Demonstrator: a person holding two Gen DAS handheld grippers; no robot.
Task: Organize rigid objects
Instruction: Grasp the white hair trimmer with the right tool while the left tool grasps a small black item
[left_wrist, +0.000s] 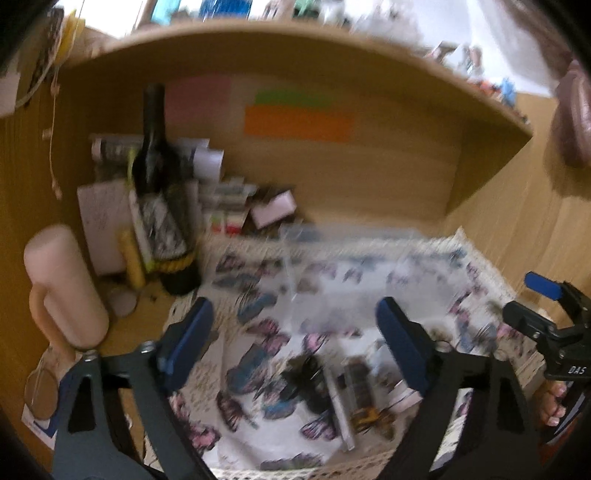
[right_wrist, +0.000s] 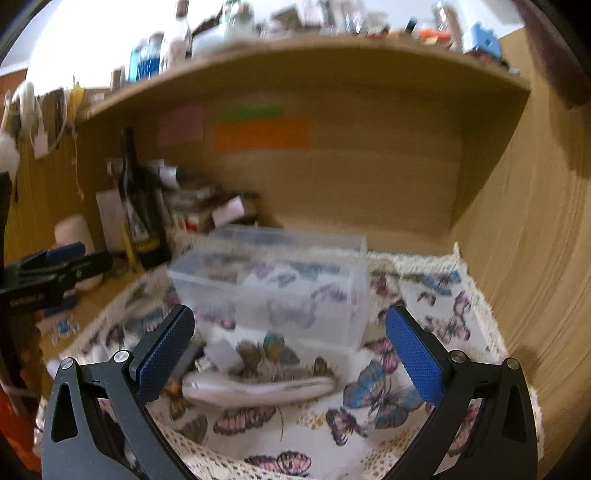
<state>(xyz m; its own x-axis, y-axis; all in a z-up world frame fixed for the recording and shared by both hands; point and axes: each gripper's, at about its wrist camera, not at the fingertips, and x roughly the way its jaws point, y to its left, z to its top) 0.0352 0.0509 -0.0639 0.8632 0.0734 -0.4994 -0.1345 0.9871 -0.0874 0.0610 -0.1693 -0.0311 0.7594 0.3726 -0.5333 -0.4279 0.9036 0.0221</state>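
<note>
Desk: wooden alcove, butterfly cloth spread flat.
Box: clear plastic box standing on cloth.
Left gripper: jaws apart, empty.
Right gripper: jaws apart, empty.

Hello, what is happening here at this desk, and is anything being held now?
A person holds a claw in each hand above a butterfly-print cloth on a wooden desk. The left claw and the right claw are both open and hold nothing. A clear plastic box stands on the cloth, and it looks empty. Small items lie in front of it, among them a silvery oblong piece. A dark bottle stands at the back left. The pictures are blurred.
</note>
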